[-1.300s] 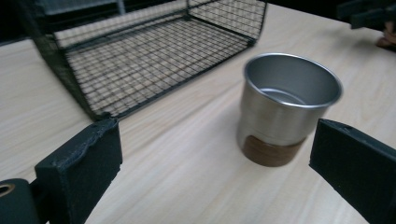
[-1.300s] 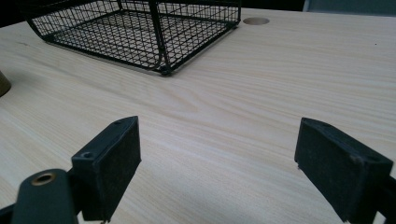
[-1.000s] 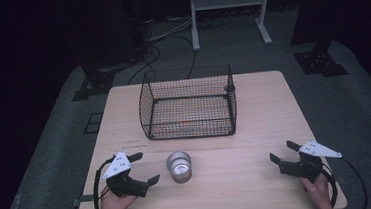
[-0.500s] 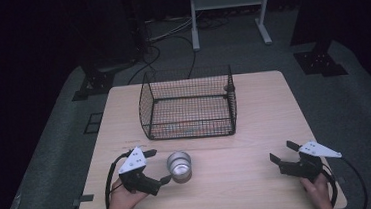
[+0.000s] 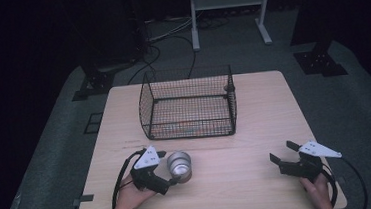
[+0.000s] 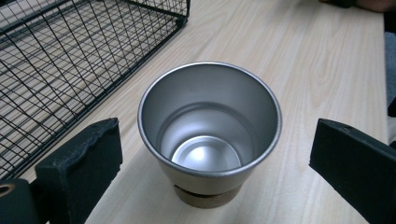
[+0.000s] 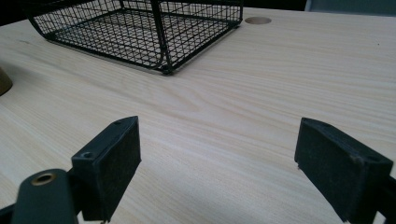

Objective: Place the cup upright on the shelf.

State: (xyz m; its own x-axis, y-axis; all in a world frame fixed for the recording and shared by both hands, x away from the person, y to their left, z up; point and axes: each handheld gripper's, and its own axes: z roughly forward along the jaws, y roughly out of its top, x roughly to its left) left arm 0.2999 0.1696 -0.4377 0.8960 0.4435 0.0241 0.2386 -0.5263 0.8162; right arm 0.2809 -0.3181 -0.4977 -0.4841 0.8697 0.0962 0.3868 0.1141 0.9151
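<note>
Taking the metal cup [image 5: 179,164] as the landmark: the left gripper [image 5: 165,172] has moved in from the table's near-left corner over the last second and now has its jaws spread wide on either side of the cup, with clear gaps on both sides in the left gripper view, so nothing is gripped yet. I judge this as the approach finished and the closing squeeze due next.

The cup [image 6: 210,135] stands upright on the wooden table [image 5: 255,129], on a brown cork-like base, and its shiny inside is empty.

Just beyond the cup sits the black wire basket [image 5: 189,104], apart from it; nothing clearly lies inside, only its mesh floor.

Well to the right of the cup, the right gripper [image 5: 283,153] has not shifted, resting near the table's front edge with jaws wide and holding nothing.
</note>
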